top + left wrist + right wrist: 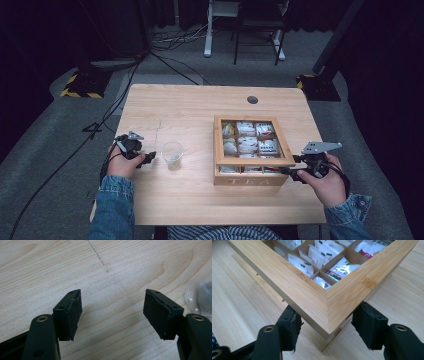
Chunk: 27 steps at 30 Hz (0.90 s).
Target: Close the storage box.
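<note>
The right hand-held gripper [325,327] straddles the near right corner of the tea box's [251,179] lid frame [322,296] — both pads sit against the corner's two outer faces, though whether they press on it cannot be told. The box stands on the right half of the counter [195,107], its compartments filled with tea bags [322,251]. The left hand-held gripper [112,312] hangs released over bare wood at the counter's left edge — a clear plastic cup [172,155] stands just beside it.
</note>
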Each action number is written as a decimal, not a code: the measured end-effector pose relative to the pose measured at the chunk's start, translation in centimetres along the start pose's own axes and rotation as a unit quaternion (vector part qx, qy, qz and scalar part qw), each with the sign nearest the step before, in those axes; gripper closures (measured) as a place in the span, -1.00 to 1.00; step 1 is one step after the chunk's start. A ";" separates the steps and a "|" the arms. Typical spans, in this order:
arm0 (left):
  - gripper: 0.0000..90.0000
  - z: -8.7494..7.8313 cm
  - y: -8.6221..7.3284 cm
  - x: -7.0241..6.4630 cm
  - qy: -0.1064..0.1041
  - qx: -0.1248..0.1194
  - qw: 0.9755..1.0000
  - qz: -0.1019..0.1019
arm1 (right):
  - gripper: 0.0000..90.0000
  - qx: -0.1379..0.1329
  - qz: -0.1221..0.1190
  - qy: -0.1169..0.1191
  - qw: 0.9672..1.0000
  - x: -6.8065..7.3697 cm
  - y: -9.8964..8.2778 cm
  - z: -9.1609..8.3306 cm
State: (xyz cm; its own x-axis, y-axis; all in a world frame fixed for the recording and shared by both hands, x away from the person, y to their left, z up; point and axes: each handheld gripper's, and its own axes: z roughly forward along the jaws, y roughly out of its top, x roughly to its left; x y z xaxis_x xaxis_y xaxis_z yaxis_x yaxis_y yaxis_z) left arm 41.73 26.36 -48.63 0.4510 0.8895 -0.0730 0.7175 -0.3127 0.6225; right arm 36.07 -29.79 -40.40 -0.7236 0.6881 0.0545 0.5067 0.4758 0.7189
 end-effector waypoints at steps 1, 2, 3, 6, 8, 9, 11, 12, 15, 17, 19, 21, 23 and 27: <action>-0.29 0.0 0.0 0.0 0.000 0.001 1.000 -0.001 | -0.09 0.001 0.000 0.000 1.000 0.0 -0.1 0.0; -0.29 0.1 0.0 0.0 0.000 0.001 1.000 -0.002 | -0.10 0.003 -0.001 0.001 1.000 0.0 -0.1 0.0; -0.29 0.1 -0.1 0.0 0.000 0.002 1.000 -0.002 | -0.10 0.005 0.000 0.002 1.000 0.1 -0.2 0.1; -0.29 0.2 -0.1 0.1 0.003 0.004 1.000 0.002 | -0.11 0.009 -0.001 0.003 1.000 0.1 -0.5 0.1; -0.29 0.3 -0.2 0.1 0.002 0.006 1.000 0.001 | -0.12 0.011 0.000 0.004 1.000 0.1 -0.6 0.1; -0.29 0.3 -0.2 0.1 0.000 0.006 1.000 -0.001 | -0.12 0.013 -0.001 0.004 1.000 0.2 -0.6 0.1; -0.30 0.4 -0.2 0.1 -0.001 0.004 1.000 -0.001 | -0.12 0.014 0.000 0.006 1.000 0.2 -0.8 0.0; -0.30 0.4 -0.2 0.1 -0.001 0.004 1.000 -0.001 | -0.12 0.015 0.001 0.007 1.000 0.2 -0.9 0.0; -0.31 0.5 -0.3 0.1 -0.001 0.000 1.000 0.000 | -0.12 0.019 -0.002 0.006 1.000 0.3 -1.0 0.1; -0.33 0.5 -0.3 0.1 -0.002 -0.001 1.000 0.003 | -0.14 0.022 -0.001 0.006 1.000 0.3 -1.1 0.1; -0.34 0.5 -0.3 0.1 -0.001 -0.003 1.000 0.002 | -0.14 0.026 -0.001 0.006 1.000 0.3 -1.2 0.1; -0.35 0.6 -0.3 0.1 -0.001 -0.007 1.000 0.003 | -0.14 0.028 0.001 0.008 1.000 0.3 -1.3 0.1; -0.36 0.6 -0.4 0.1 -0.002 -0.010 1.000 0.004 | -0.14 0.030 0.001 0.007 1.000 0.3 -1.4 0.2; -0.38 0.7 -0.4 0.1 -0.001 -0.011 1.000 0.007 | -0.14 0.035 -0.002 0.006 0.999 0.4 -1.4 0.3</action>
State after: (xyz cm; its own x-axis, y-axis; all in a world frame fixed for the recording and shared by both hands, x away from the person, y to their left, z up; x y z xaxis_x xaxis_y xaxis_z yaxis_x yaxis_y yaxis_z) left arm 41.82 26.31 -49.44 0.4624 0.8842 -0.0653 0.6984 -0.3179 0.6412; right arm 35.25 -30.00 -41.58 -0.7309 0.6799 0.0599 0.5353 0.5165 0.6684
